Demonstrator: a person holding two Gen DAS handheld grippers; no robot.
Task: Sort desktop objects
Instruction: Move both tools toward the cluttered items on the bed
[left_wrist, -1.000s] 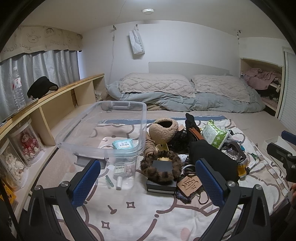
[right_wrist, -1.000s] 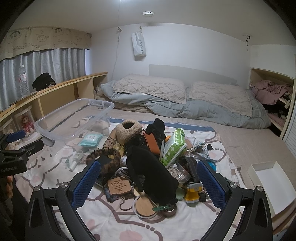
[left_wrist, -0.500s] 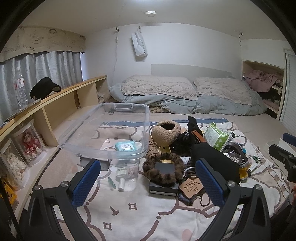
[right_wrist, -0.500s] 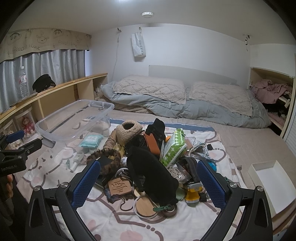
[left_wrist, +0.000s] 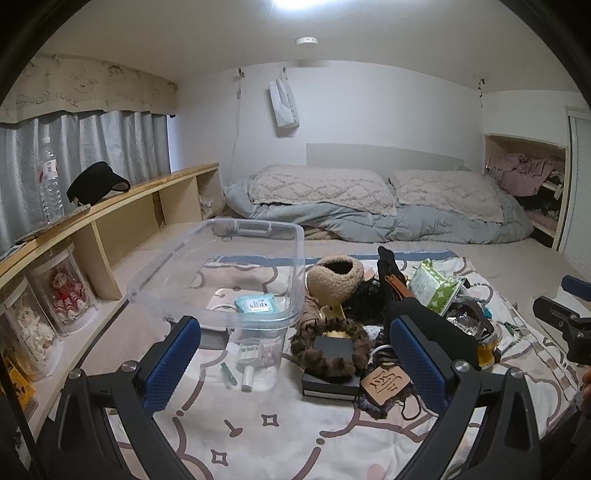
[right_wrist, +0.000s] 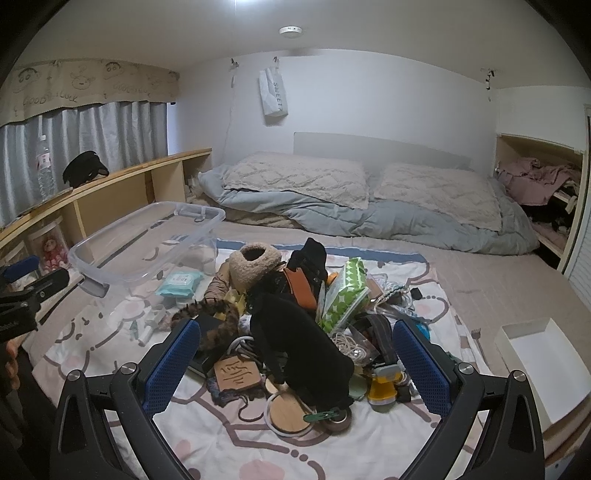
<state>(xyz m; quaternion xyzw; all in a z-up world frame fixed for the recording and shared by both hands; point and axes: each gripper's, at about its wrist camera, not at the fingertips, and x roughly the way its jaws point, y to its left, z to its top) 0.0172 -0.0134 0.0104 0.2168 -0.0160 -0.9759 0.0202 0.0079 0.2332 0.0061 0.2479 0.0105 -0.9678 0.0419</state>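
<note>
A heap of small objects lies on a patterned cloth (left_wrist: 295, 428) on the bed: a fuzzy tan pouch (left_wrist: 334, 275), a leopard scrunchie (left_wrist: 330, 345) on a black box (left_wrist: 330, 384), a black cloth (right_wrist: 299, 339), a green tissue pack (right_wrist: 345, 291) and a wooden coaster (right_wrist: 236, 373). A clear plastic bin (left_wrist: 229, 273) stands left of the heap with a blue wipes pack (left_wrist: 257, 303) seen through it. My left gripper (left_wrist: 295, 362) is open and empty before the bin and heap. My right gripper (right_wrist: 295, 360) is open and empty above the black cloth.
A wooden shelf (left_wrist: 122, 206) with a bottle (left_wrist: 50, 184) and a black cap runs along the left. Pillows and a grey duvet (left_wrist: 388, 218) lie behind. A white open box (right_wrist: 543, 373) sits at the right bed edge. Small tubes (left_wrist: 247, 376) lie by the bin.
Both views have tilted up a little and drawn back slightly, showing more ceiling. Both grippers stay open and nothing on the cloth has moved.
</note>
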